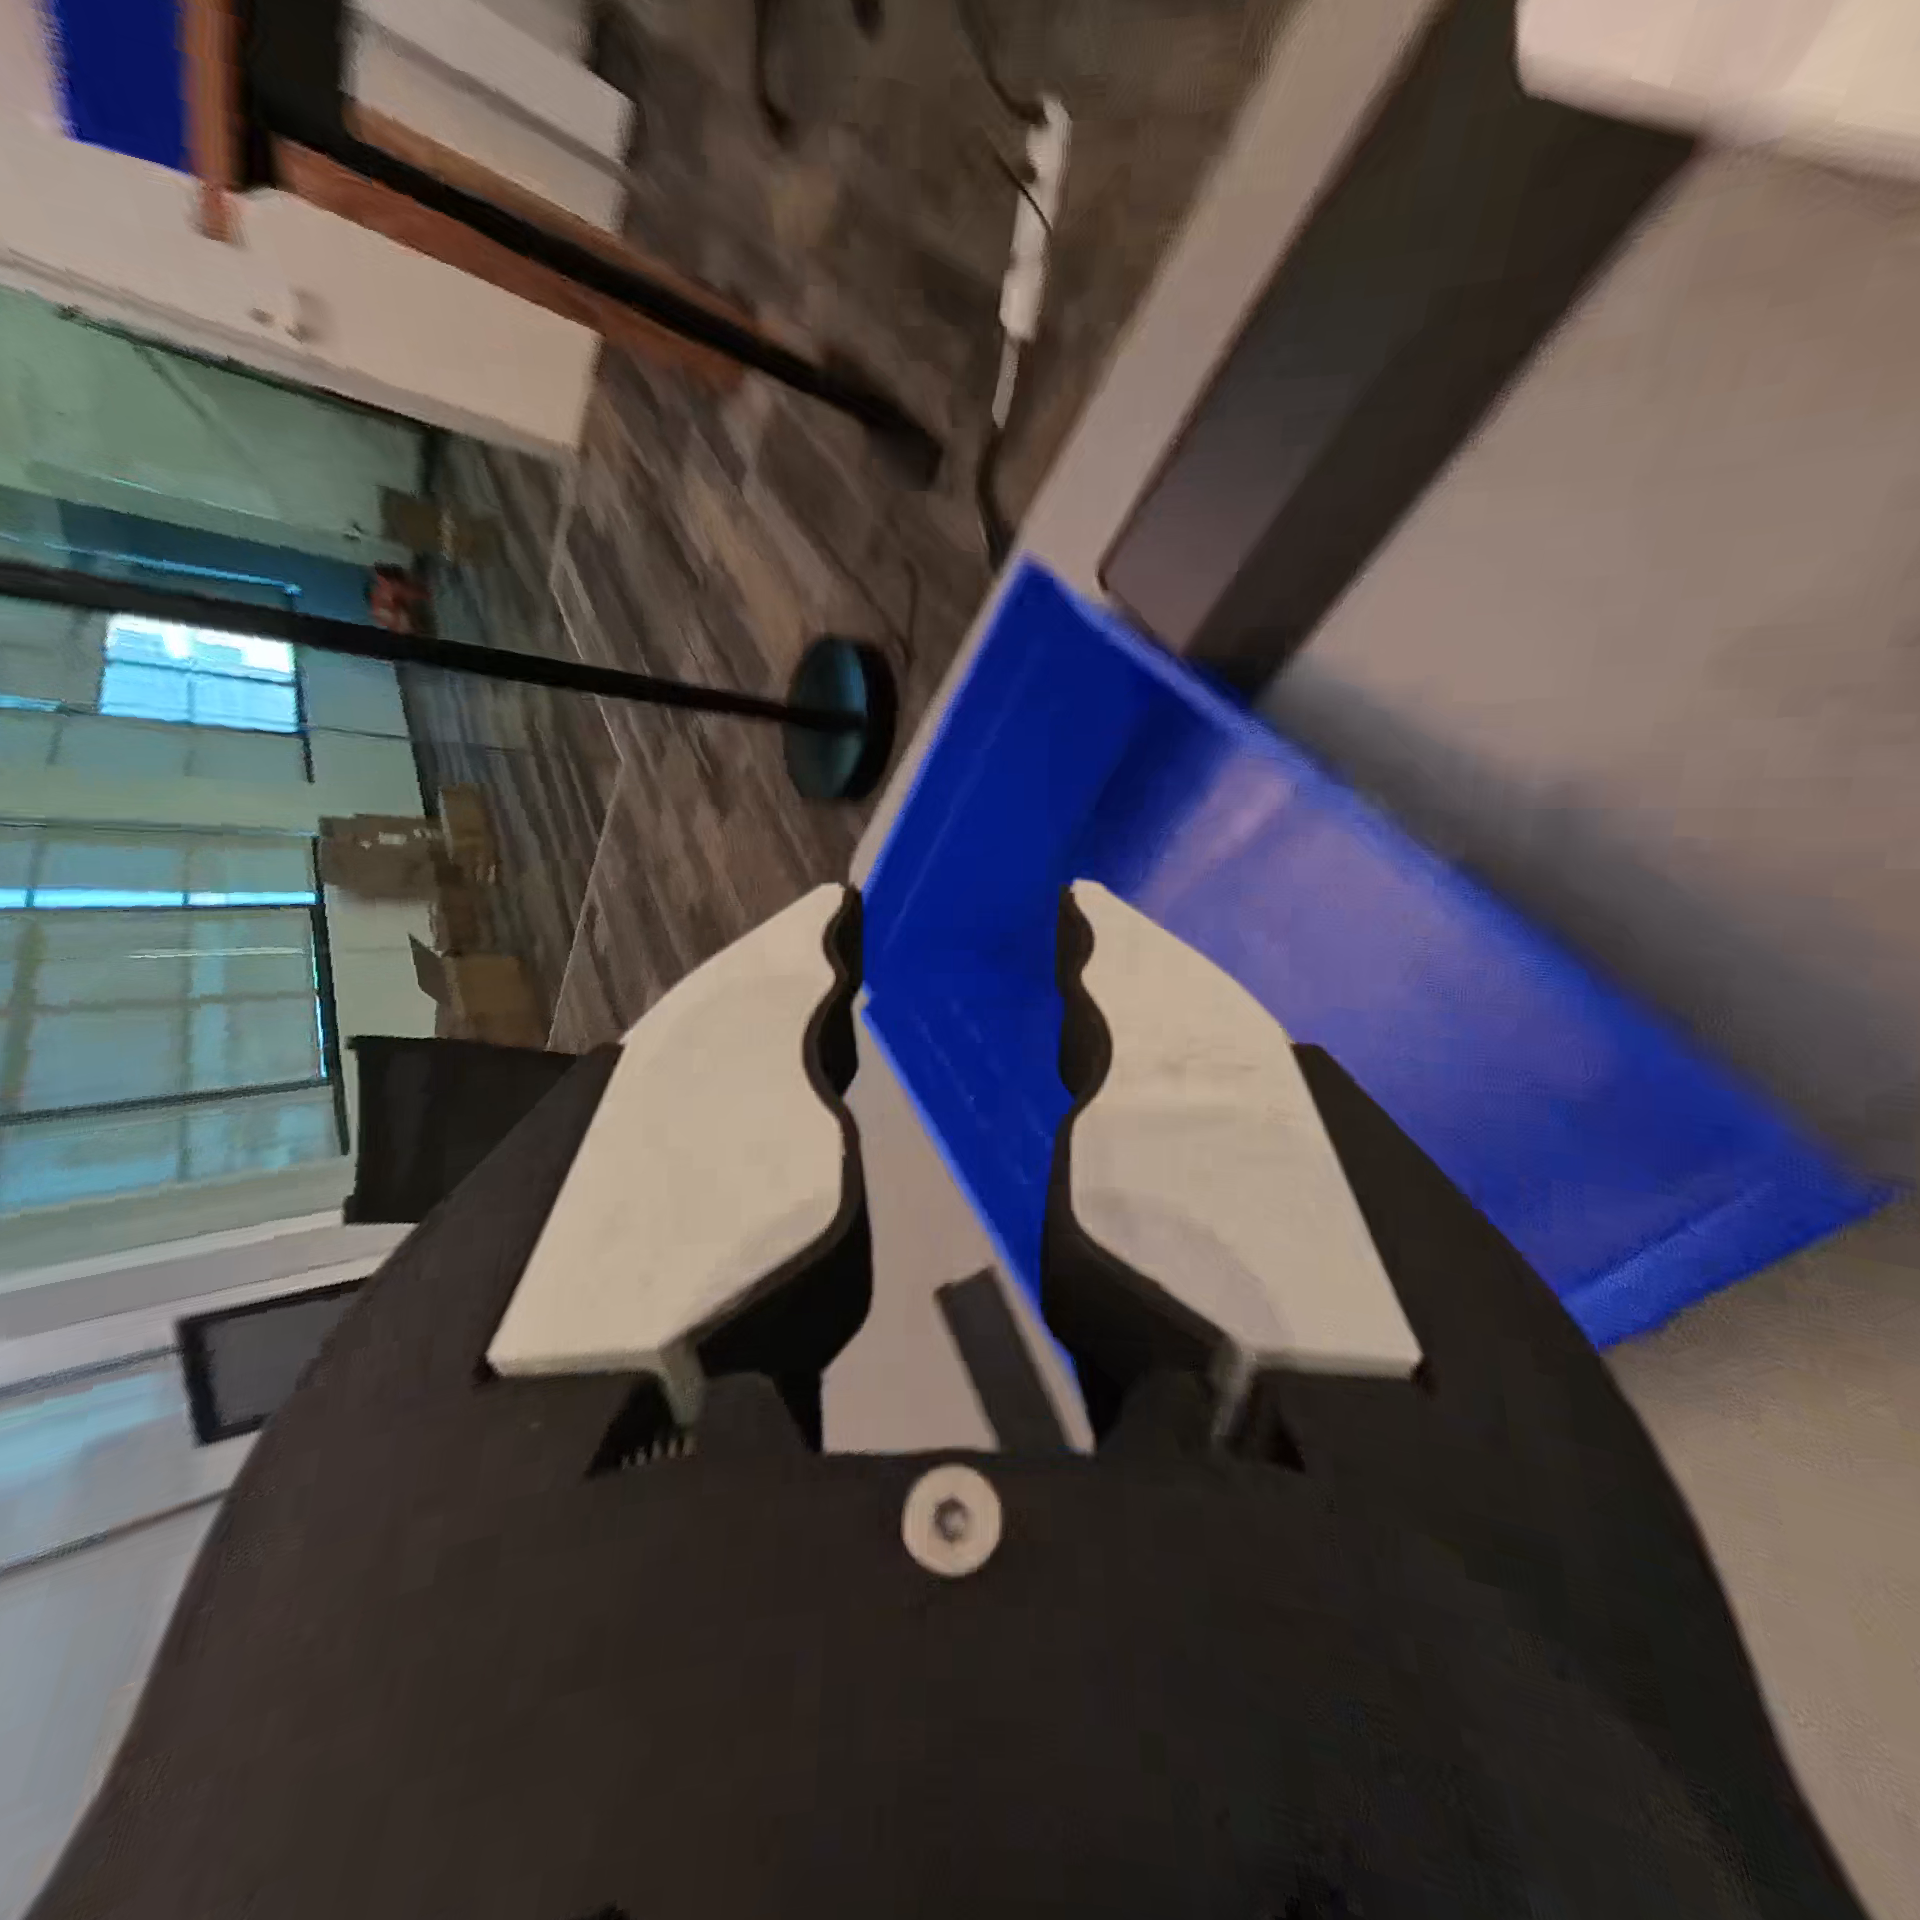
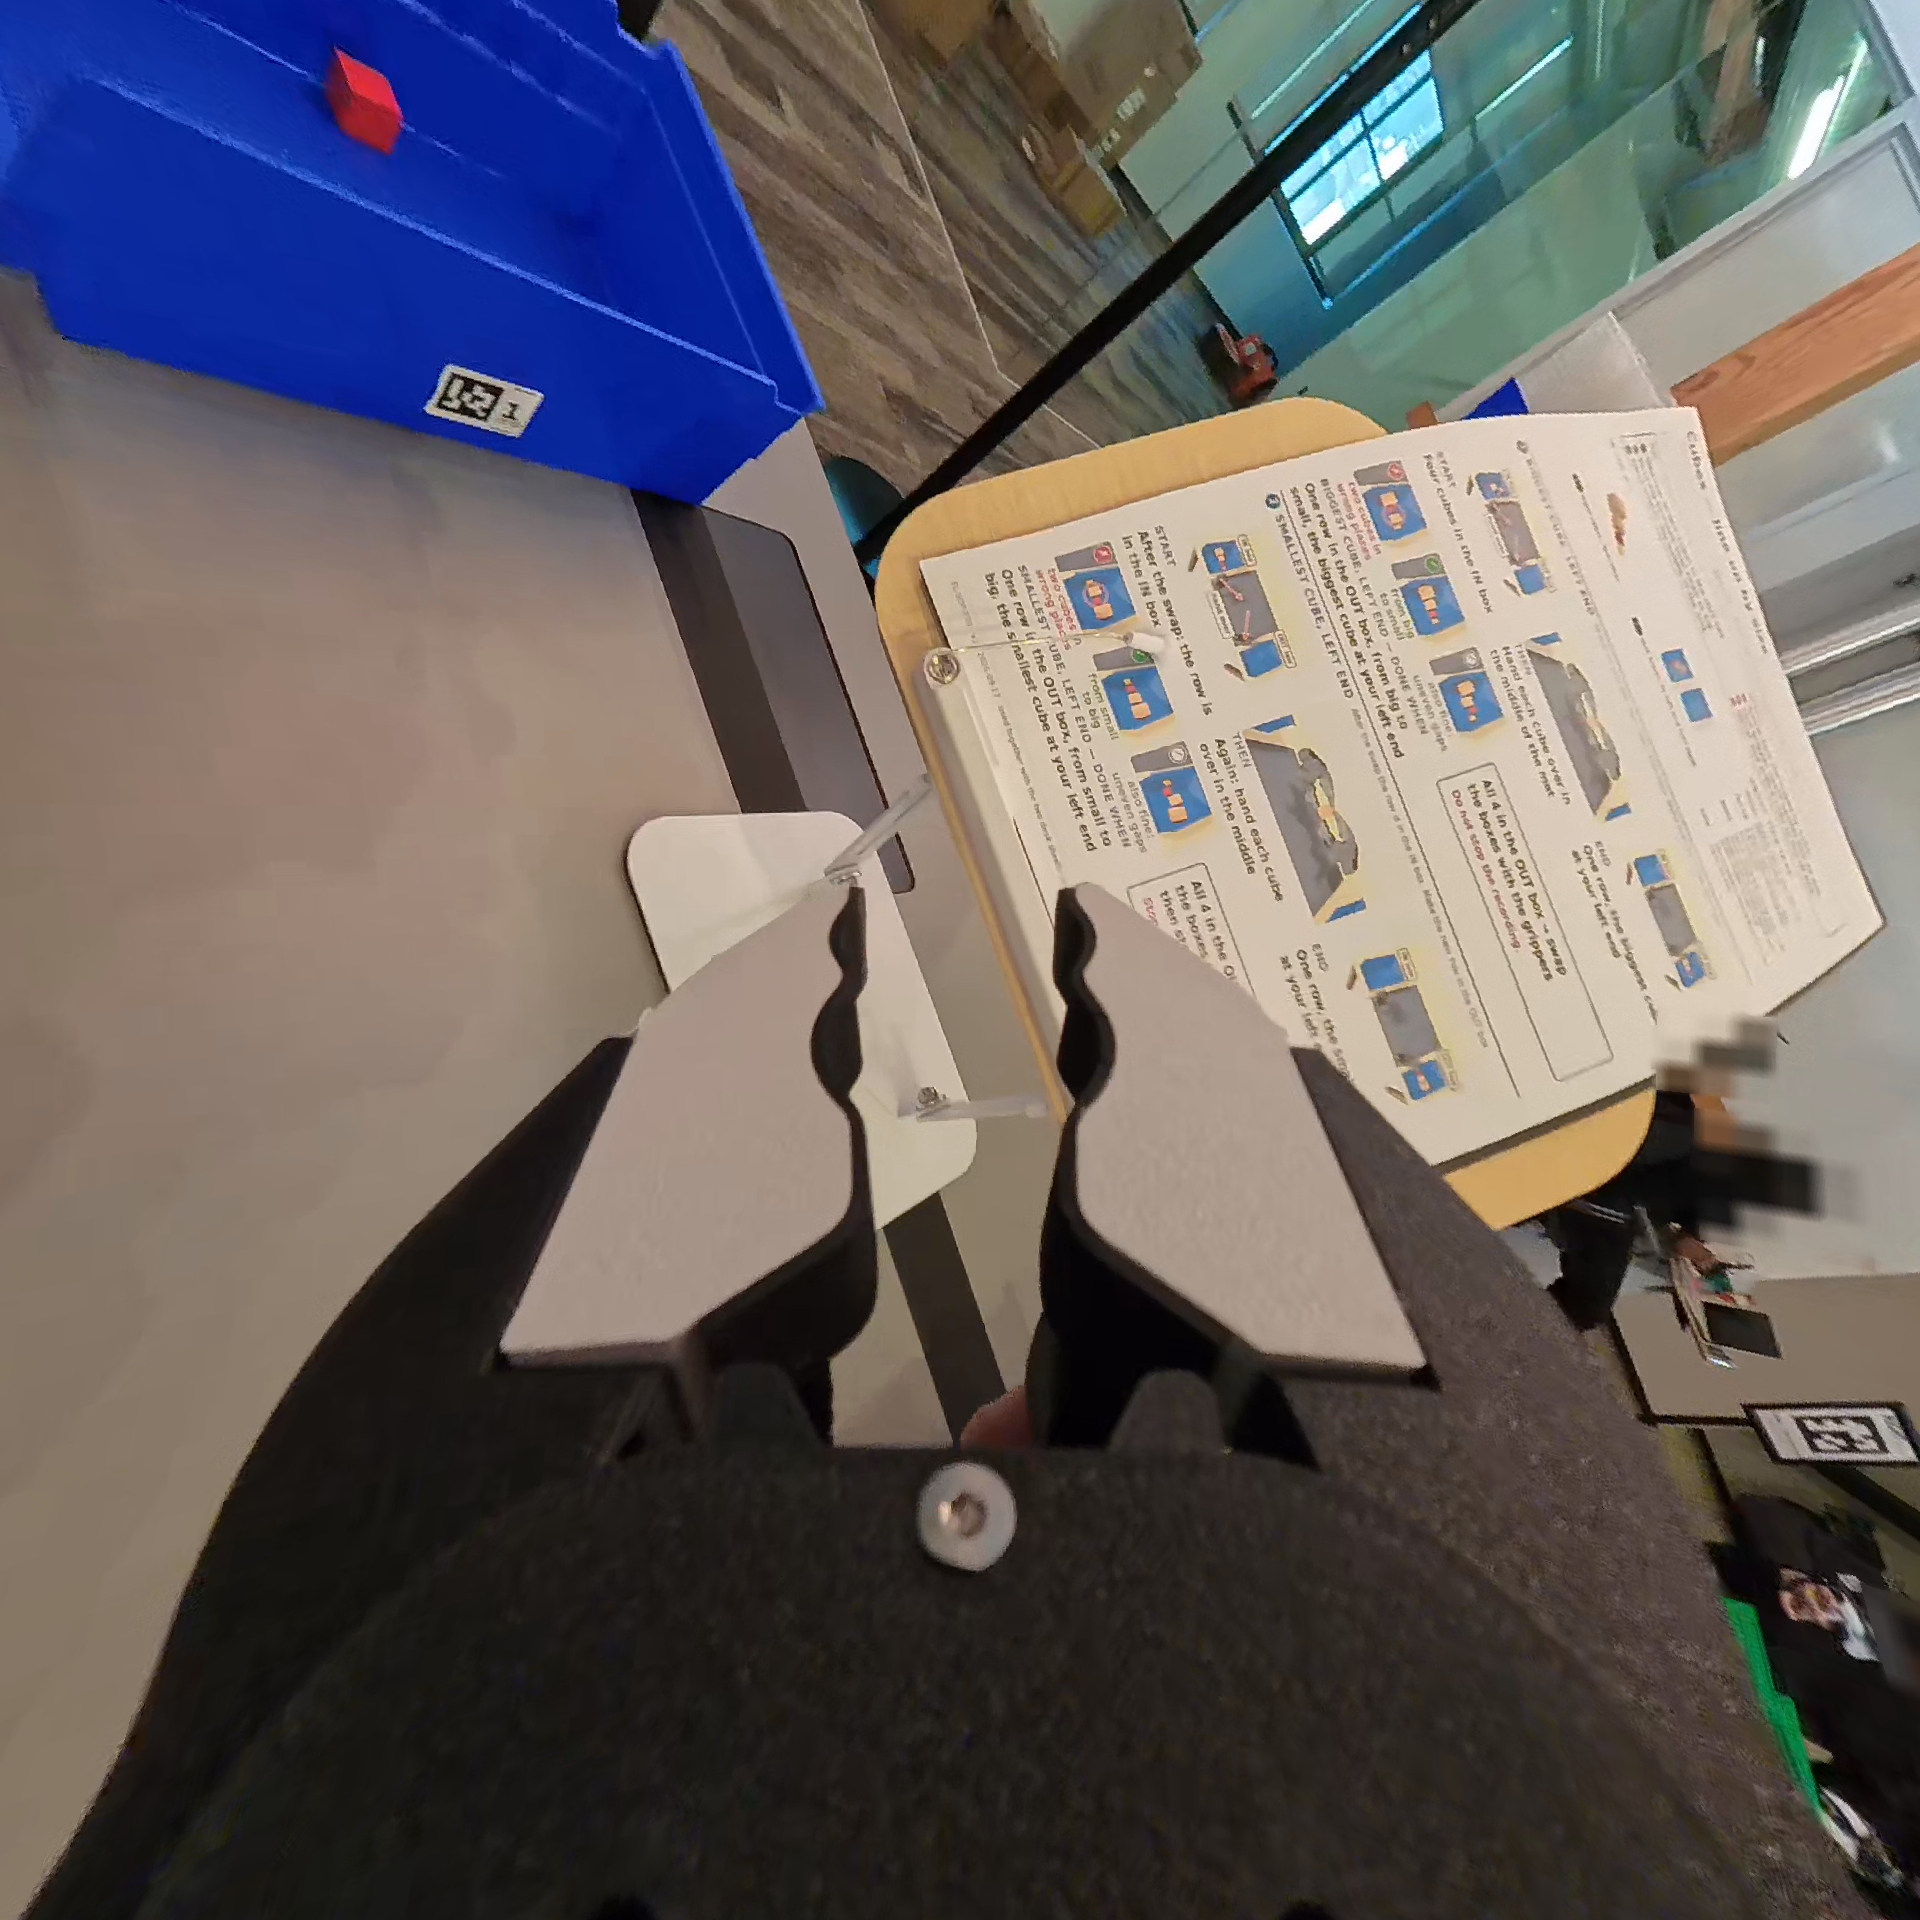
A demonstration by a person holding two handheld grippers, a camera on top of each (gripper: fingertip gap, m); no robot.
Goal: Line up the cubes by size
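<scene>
Both the left gripper (image 1: 961,914) and the right gripper (image 2: 961,920) stand part-open and empty, apparently between picks. A small red cube (image 2: 362,99) waits in the blue plastic bin (image 2: 312,270) at the grey tabletop's (image 2: 312,779) far edge.

Background stuff: there's a printed instruction sheet (image 2: 1382,748) propped on a tan wooden stand (image 2: 1049,488), just ahead and right of the tool tips. A white base plate (image 2: 717,883) sits right at the tips on the grey table (image 2: 312,831). Farther off, a black pole (image 1: 468,665) on a round base (image 1: 842,717) stands on striped carpet (image 1: 707,499), with cardboard boxes (image 1: 416,873) by the glass wall (image 1: 156,935).
</scene>
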